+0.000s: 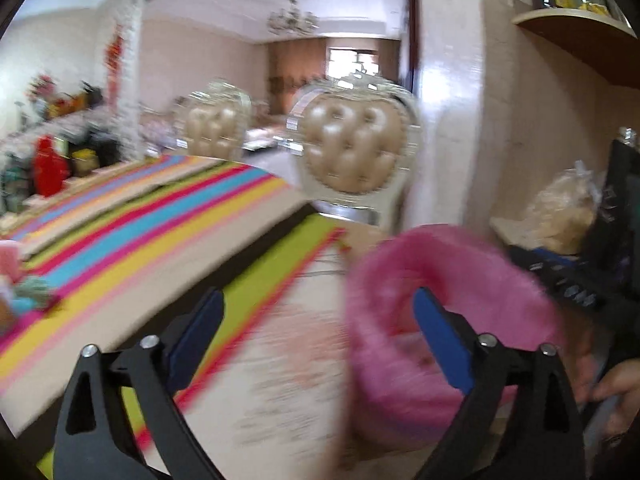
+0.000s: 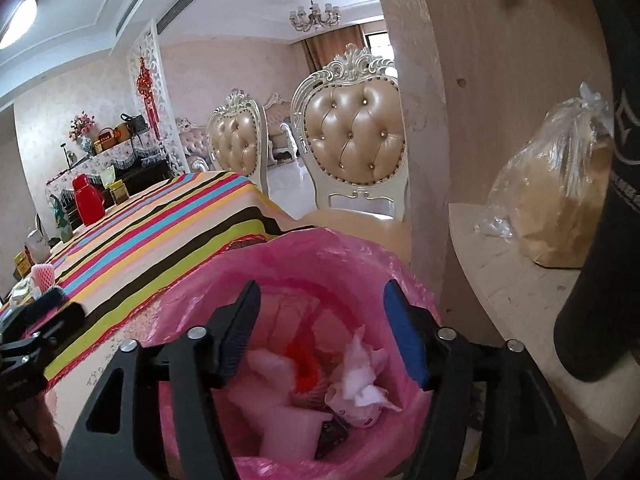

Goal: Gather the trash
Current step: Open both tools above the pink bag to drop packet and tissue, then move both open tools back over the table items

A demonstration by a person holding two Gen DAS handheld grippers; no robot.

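Table [image 2: 280, 216] under striped cloth [image 2: 160, 224]; red jug [image 2: 87, 199], pink foam net [image 2: 42, 274] on it.

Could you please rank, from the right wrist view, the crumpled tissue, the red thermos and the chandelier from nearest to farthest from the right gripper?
1. Crumpled tissue: in the pink-lined bin, directly under the open right gripper.
2. Red thermos: far to the left, at the far end of the striped tablecloth.
3. Chandelier: on the ceiling of the far room, behind the chairs.

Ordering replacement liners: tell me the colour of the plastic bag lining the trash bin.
Pink, translucent plastic bag; sharpest in the right wrist view.
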